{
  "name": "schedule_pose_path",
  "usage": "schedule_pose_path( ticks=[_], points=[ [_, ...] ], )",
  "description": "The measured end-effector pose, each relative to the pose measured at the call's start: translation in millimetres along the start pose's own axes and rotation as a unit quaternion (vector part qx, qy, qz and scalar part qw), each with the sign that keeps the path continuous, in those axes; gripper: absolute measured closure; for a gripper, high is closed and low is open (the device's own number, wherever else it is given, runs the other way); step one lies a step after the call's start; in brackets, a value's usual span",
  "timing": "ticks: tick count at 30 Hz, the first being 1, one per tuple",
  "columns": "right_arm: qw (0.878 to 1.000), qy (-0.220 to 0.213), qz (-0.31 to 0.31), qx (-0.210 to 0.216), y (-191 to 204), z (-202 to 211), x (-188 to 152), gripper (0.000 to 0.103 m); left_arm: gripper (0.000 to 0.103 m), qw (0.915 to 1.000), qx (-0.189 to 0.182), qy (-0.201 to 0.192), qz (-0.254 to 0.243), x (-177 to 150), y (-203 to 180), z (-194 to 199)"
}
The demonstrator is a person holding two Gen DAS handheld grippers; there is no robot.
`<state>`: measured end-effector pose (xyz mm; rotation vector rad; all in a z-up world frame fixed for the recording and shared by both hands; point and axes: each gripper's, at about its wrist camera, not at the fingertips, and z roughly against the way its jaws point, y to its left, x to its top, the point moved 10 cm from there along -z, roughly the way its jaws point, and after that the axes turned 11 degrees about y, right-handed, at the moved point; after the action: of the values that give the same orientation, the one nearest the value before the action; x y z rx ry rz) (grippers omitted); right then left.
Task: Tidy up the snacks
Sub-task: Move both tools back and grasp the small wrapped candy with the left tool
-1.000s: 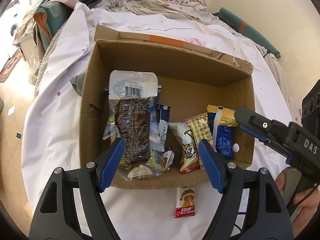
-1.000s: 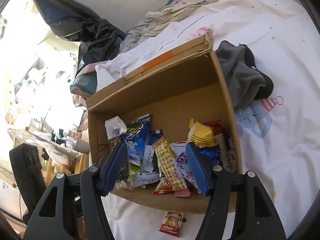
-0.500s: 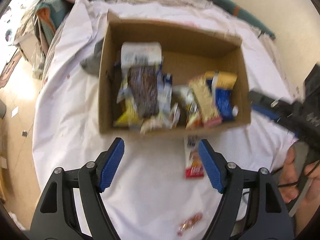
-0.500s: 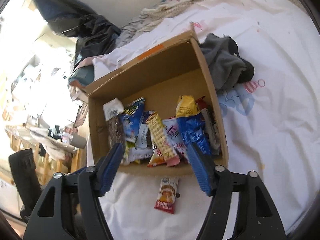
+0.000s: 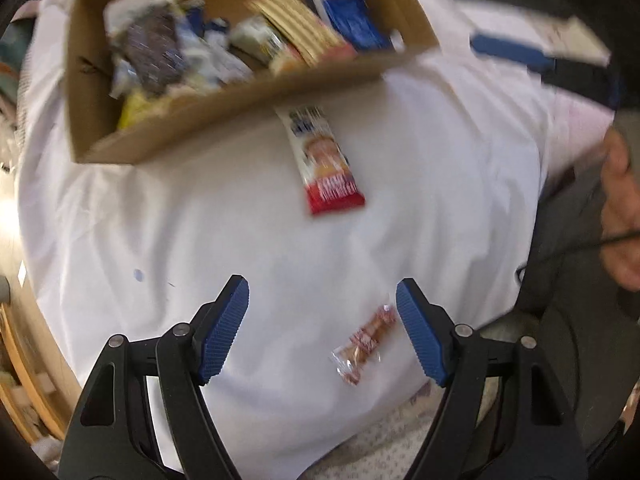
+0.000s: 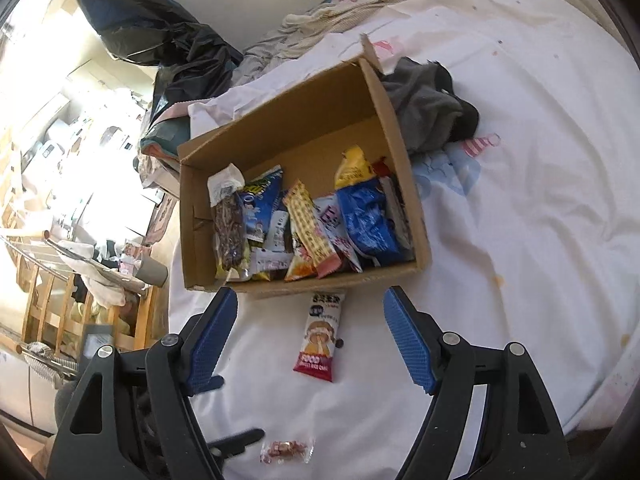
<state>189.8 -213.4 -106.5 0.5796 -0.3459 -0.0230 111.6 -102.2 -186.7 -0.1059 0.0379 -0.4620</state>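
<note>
Claws both empty: left claw (image 5: pixel 322 332) wide apart above candy (image 5: pixel 362 344), right claw (image 6: pixel 308 336) opening.

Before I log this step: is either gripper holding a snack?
Left gripper: open, holding nothing.
Right gripper: fingers opening, nothing between them.

We see strong daylight pouring in from the left of the right wrist view, where the room's upper left washes out to white glare. The white bedsheet (image 6: pixel 540 200) there is bright, softly shaded, and sharp. The left wrist view is smeared by motion blur: the cardboard box (image 5: pixel 224 128) and its packets at the top lose detail. Both frames curve and darken at the corners.
</note>
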Motion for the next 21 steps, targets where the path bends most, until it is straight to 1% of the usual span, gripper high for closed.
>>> schedule_pose_path(
  ticks=[2,4,7,9,11,13,14,16,17,19,21],
  points=[
    [1.0,-0.001,-0.004,0.005,-1,2,0,0.024,0.03,0.9999,0.015,0.005,-0.005,-1,-4,-7],
    [1.0,-0.006,-0.004,0.009,-1,4,1,0.02,0.03,0.9997,0.008,0.019,-0.016,-5,-11,-15],
    [1.0,-0.007,-0.009,0.011,-2,4,3,0.02,0.03,0.9974,0.011,0.054,-0.045,-16,-25,-36],
    [1.0,-0.003,-0.012,0.013,-2,1,3,0.02,0.031,0.9958,0.021,0.068,-0.058,-21,-30,-47],
    [1.0,-0.001,-0.012,0.013,-1,-1,3,0.02,0.035,0.9942,0.034,0.074,-0.07,-25,-33,-55],
    [1.0,0.0,-0.012,0.016,0,-2,3,0.02,0.04,0.9936,0.038,0.077,-0.073,-23,-39,-60],
    [1.0,0.0,-0.012,0.017,0,-2,3,0.02,0.045,0.9935,0.034,0.079,-0.074,-24,-40,-61],
    [1.0,0.001,-0.013,0.019,1,-3,3,0.02,0.059,0.9938,0.03,0.079,-0.073,-23,-42,-62],
    [1.0,0.002,-0.014,0.019,0,-3,3,0.02,0.073,0.9939,0.028,0.079,-0.072,-22,-43,-61],
    [1.0,0.003,-0.016,0.02,0,-4,3,0.02,0.087,0.9943,0.021,0.08,-0.067,-22,-43,-60],
    [1.0,0.004,-0.02,0.021,-1,-5,2,0.02,0.087,0.9958,0.017,0.073,-0.052,-20,-38,-56]
  ],
)
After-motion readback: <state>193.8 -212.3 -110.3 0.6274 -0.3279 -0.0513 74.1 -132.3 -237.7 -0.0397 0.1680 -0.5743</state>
